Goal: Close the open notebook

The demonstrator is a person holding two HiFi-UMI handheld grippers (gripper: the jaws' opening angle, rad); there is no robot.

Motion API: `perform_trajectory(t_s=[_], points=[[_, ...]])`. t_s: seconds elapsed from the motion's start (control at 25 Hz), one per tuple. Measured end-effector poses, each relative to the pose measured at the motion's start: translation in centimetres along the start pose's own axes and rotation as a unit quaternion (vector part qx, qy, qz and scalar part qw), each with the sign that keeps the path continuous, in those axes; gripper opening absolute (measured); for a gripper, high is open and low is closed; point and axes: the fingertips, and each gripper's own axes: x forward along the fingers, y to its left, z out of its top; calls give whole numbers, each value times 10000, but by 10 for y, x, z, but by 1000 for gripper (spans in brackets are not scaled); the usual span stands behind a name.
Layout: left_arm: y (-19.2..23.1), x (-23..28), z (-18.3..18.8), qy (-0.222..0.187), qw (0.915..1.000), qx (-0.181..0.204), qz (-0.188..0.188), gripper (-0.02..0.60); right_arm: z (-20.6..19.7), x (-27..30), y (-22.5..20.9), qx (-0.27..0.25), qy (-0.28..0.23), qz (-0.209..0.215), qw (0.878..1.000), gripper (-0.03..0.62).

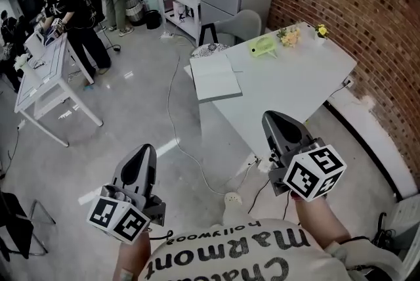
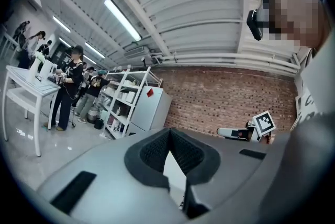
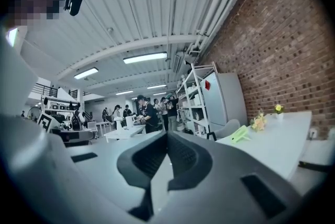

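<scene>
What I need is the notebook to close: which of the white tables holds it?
The white table by the brick wall, which also bears the flowers; the notebook lies at its left corner. The other table stands left, beside people.

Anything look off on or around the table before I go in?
Nothing looks spilled or damaged. The notebook lies right at the left corner of the white table, with its edge flush with the rim or slightly over it; I cannot tell which. A white cable trails loose across the floor beside that corner.
</scene>
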Motion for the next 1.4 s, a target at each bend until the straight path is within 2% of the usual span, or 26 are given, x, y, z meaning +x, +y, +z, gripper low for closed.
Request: perform_trajectory(t_s=[0.44, 0.72, 0.96, 1.4], points=[[37, 42, 6, -51, 9987, 58, 497, 2, -9, 72, -30, -9, 246, 354, 9991, 3], [50, 86, 27, -281, 9967, 209, 728, 2, 14, 131, -55, -120, 187, 685, 9974, 3], [58, 125, 31, -381, 9950, 222, 898, 2, 24, 170, -78, -245, 218, 910, 9953, 3], [73, 174, 9, -376, 9908, 172, 1288, 2, 3, 221, -118, -201, 459, 1253, 9909, 3]])
